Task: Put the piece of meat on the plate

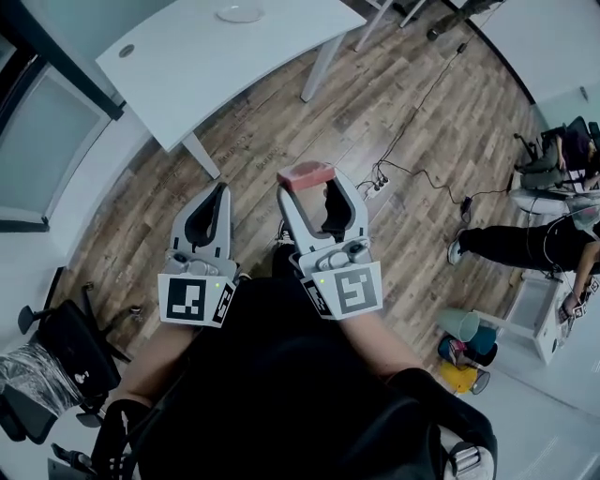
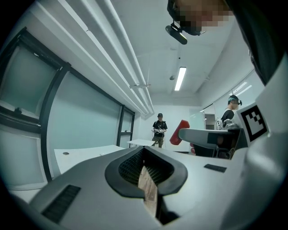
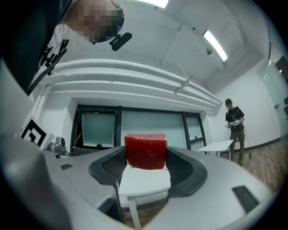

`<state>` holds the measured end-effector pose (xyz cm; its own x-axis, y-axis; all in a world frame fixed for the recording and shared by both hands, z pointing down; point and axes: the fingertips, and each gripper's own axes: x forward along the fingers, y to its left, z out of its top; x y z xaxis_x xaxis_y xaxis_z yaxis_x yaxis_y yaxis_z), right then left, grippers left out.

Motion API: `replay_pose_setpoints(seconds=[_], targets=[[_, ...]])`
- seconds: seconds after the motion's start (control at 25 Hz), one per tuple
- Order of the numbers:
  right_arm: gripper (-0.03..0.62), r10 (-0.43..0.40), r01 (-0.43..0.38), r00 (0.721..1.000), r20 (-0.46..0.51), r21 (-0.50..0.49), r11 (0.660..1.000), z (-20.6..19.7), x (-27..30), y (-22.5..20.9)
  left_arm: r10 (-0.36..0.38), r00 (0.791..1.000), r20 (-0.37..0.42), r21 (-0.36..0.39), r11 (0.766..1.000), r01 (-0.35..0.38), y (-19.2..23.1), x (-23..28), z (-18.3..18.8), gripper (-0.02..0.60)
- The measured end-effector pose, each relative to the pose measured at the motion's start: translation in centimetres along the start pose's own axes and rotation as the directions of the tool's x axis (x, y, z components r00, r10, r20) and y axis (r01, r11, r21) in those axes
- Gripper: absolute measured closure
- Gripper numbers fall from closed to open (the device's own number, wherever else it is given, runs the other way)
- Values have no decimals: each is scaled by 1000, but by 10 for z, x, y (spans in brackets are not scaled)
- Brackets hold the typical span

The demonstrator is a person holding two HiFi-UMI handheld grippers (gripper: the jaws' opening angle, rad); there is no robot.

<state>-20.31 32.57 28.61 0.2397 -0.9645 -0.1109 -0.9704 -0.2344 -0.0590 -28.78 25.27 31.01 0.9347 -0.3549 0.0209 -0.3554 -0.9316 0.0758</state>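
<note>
Head view has us standing on the wooden floor [image 1: 281, 122], short of the white table [image 1: 216, 56], with the plate [image 1: 223, 14] lying on the table's far side. The right gripper [image 1: 310, 187] pinches the piece of meat [image 1: 305, 172] at the very ends of its jaws, over the floor and well apart from the table. The left gripper [image 1: 218, 195] is beside it, on the side nearer the table's leg, its jaws pressed together on nothing. The main risk, as we judge it, is the narrow hold: much of the red block stands proud of the jaw tips, so a jolt on the way to the table could let it slip down onto the floor. Squeezing harder to prevent that could squash it. Cables [image 1: 412, 173] trail on the floor to the right of the table and could catch a foot. We see only part of the plate, cut off by the picture's top edge, and cannot tell whether anything lies on it. Neither gripper view shows it.
</note>
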Motion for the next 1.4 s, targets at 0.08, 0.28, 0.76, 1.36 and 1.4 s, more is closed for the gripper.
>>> replay_pose_setpoints(seconds=[0.08,0.28,0.76,1.36,1.4], targets=[[321,16,-16,1000,3,-8,1000,1,16,-15,15,1000,4,6,1000,-15,4,21,3,578],[321,59,-59,998,6,-10,998,5,51,-57,36,999,7,9,999,-36,-2,75,8,579],[321,157,-157,987,23,9,987,10,96,-117,97,995,-3,49,994,-97,-14,156,8,580],[321,167,-167,985,-51,15,986,-15,150,-107,113,994,-3,-9,994,-113,38,176,1,580],[321,161,-160,985,-52,23,987,-17,157,-107,106,994,-6,-12,994,-106,45,180,1,580]])
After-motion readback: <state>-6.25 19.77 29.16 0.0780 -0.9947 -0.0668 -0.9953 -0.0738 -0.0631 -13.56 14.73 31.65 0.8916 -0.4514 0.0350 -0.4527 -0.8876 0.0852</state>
